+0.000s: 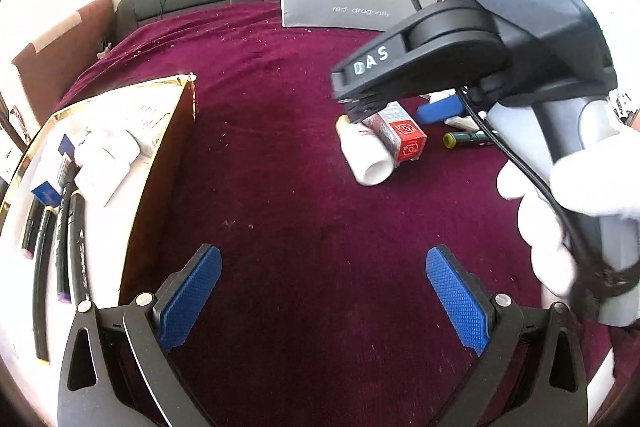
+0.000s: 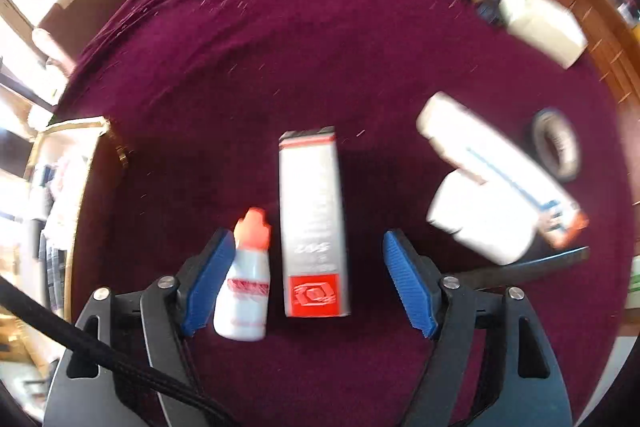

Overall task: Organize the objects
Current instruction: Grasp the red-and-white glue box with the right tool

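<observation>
My right gripper [image 2: 309,239] points steeply down at the maroon cloth and is open. Between its blue pads lie a small white bottle with an orange cap [image 2: 244,279] and a grey carton with a red end [image 2: 314,223]. The left pad is right against the bottle; the right pad stands clear of the carton. The left wrist view shows that gripper [image 1: 356,111] over the bottle [image 1: 368,155] and carton [image 1: 404,135], held by a white-gloved hand [image 1: 580,179]. My left gripper [image 1: 322,255] hangs open over bare cloth beside the gold-rimmed box [image 1: 120,95], which holds markers [image 1: 76,247].
A grey shoe box [image 1: 352,3] stands at the far edge. To the right lie a long white carton [image 2: 496,163], a white jar [image 2: 480,223], a tape roll [image 2: 558,147] and a white box [image 2: 540,23]. A blue item [image 1: 440,109] and a green marker [image 1: 466,139] lie behind the carton.
</observation>
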`<state>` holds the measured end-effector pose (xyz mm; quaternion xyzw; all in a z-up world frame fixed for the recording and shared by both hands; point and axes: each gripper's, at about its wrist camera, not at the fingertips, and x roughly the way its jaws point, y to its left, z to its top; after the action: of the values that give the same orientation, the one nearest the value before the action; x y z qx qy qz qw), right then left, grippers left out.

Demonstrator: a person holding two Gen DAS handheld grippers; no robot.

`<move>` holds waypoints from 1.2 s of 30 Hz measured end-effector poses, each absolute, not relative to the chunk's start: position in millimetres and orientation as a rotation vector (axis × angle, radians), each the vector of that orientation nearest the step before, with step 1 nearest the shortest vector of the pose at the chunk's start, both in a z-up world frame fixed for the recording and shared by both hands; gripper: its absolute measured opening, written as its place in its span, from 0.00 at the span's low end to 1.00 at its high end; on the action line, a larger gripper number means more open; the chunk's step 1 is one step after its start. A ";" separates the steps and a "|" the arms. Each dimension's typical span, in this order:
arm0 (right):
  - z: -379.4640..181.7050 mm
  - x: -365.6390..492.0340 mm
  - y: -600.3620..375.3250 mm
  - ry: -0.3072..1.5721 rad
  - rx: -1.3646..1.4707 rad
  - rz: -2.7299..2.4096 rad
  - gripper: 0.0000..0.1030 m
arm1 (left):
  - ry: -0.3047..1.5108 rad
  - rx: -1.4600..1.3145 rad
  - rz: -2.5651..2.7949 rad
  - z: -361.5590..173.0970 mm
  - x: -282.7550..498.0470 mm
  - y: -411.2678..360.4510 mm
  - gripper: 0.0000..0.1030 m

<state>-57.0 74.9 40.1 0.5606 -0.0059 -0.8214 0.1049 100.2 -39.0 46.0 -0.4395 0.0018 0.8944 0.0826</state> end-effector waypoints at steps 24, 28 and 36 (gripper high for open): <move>26.4 14.3 166.1 -0.471 1.476 -2.443 0.50 | 0.016 -1.369 2.682 43.7 95.3 -39.4 0.98; 21.7 21.1 179.0 -0.623 1.336 -2.405 0.65 | -0.022 -1.319 2.615 51.2 83.1 -36.6 0.98; 15.8 28.4 202.6 -0.841 1.172 -2.277 0.74 | 0.211 -1.157 2.580 63.2 43.2 -4.8 0.98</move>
<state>28.4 202.6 15.8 0.4241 -0.3041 -0.8238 0.2213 43.2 -4.8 63.2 -0.4034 0.0736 0.8992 0.1526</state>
